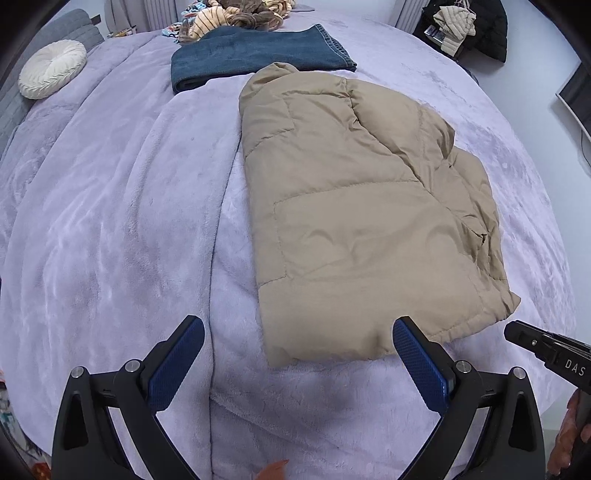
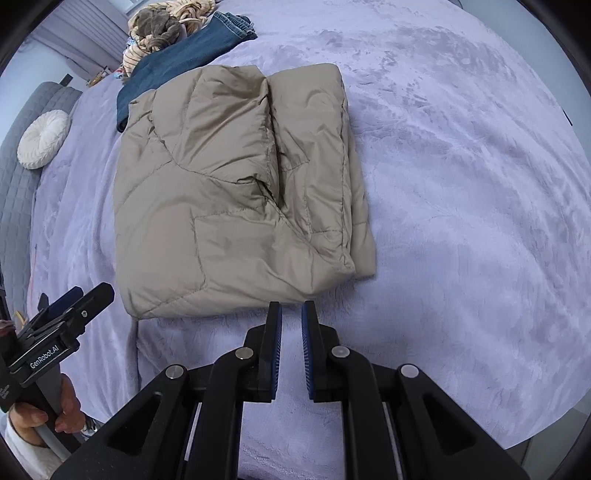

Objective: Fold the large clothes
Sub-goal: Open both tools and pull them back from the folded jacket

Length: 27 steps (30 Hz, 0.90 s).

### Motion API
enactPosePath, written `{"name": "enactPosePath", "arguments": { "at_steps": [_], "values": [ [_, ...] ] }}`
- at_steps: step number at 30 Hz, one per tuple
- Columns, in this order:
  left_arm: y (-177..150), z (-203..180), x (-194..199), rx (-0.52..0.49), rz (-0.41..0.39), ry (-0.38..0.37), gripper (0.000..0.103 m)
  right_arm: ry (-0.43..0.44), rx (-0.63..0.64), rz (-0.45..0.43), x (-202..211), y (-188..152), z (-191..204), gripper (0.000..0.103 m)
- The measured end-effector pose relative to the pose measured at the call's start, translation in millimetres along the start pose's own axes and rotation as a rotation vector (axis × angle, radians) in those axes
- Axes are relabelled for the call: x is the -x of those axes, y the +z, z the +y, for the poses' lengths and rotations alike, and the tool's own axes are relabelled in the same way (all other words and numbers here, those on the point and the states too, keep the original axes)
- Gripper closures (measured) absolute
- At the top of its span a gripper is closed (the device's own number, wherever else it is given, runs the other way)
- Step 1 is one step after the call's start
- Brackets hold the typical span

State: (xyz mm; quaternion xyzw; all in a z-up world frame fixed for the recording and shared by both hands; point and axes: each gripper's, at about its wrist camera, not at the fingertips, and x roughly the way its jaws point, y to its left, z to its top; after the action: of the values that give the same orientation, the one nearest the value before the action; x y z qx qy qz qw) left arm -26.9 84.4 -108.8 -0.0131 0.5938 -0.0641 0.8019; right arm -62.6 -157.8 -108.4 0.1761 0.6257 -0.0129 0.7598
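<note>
Hovering above the near edge of the bed, the left gripper (image 1: 298,334) has its blue-padded fingers (image 1: 176,363) spread wide with nothing between them, only lilac blanket below. The right gripper (image 2: 291,314) hangs just short of the same edge, its jaws nearly together with a narrow slit between the pads and nothing caught in it. Each tool shows in the other's view: the right one's black tip pokes in at the lower right of the left wrist view, and the left one, gripped by a hand (image 2: 44,410), sits at the lower left of the right wrist view. Just beyond both sets of fingertips lies the beige puffer jacket (image 1: 354,206), folded into a thick rectangle on the fleece blanket (image 1: 110,221), its hem nearest the grippers and apart from them. Behind the jacket, touching its far end, rests a folded pair of blue jeans (image 1: 258,51). Further back is a heap of striped and patterned clothes (image 1: 236,14), and a round cream cushion (image 1: 51,68) lies against the grey headboard (image 2: 22,147) on the left.
</note>
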Motion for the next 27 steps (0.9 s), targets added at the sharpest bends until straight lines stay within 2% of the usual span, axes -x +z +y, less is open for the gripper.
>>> {"name": "enactPosePath", "arguments": {
  "at_steps": [5,12,14,16,20,23,27],
  "values": [
    [-11.0,3.4,11.6,0.009,-0.008,0.035,0.001,0.02,0.019,-0.005,6.5,-6.5,2.7,0.091],
    [-31.7,4.4,51.3,0.037,-0.081,0.088,0.001,0.053,0.048,-0.028,23.5,-15.4,4.5,0.091],
    [-35.5,3.4,60.8,0.03,-0.102,0.104,0.001,0.057,0.055,-0.042,31.5,-19.5,4.1,0.082],
    [-40.7,0.8,69.6,0.03,-0.113,0.111,0.001,0.057,0.062,-0.058,40.0,-24.2,3.9,0.056],
    [-47.9,-3.5,87.1,0.058,-0.127,0.096,0.001,0.06,0.086,-0.093,59.8,-30.6,5.8,0.055],
    [-49.1,-7.3,102.6,0.073,-0.14,0.066,0.001,0.053,0.101,-0.131,76.5,-31.8,9.5,0.043],
    [-47.5,-12.0,127.0,0.076,-0.184,0.087,0.001,0.041,0.135,-0.199,100.6,-32.2,19.4,0.031]
  ]
}}
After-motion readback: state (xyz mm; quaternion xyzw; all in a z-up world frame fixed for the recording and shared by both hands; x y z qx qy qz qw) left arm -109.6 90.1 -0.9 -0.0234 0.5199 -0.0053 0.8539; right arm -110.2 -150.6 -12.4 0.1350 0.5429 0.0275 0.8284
